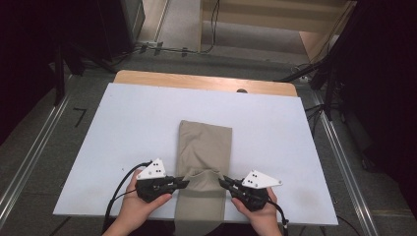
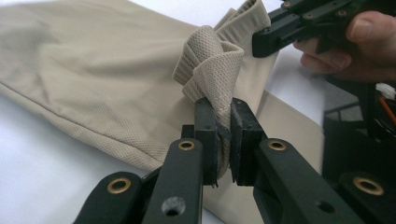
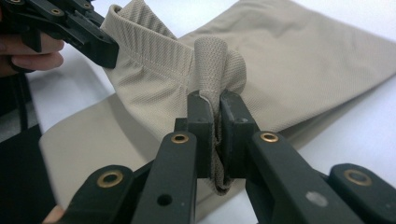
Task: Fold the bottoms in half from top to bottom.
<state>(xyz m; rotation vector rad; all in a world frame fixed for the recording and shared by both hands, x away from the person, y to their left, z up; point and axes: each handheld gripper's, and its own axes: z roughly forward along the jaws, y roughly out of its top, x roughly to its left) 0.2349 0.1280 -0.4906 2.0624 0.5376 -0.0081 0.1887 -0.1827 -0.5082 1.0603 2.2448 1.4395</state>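
A beige knit garment (image 1: 204,147) lies folded into a long strip down the middle of the white table top (image 1: 133,123), its near end hanging over the front edge. My left gripper (image 1: 186,182) is shut on the left corner of a lifted ribbed hem (image 2: 210,65). My right gripper (image 1: 220,181) is shut on the right corner of that hem (image 3: 215,60). The hem is raised a little above the strip between the two grippers. In the left gripper view the left gripper (image 2: 224,140) pinches bunched fabric. In the right gripper view the right gripper (image 3: 215,140) does the same.
A wooden table edge (image 1: 196,81) shows behind the white top. Grey floor with metal rails (image 1: 29,157) runs along both sides. Dark stands and cables (image 1: 319,73) sit at the back right.
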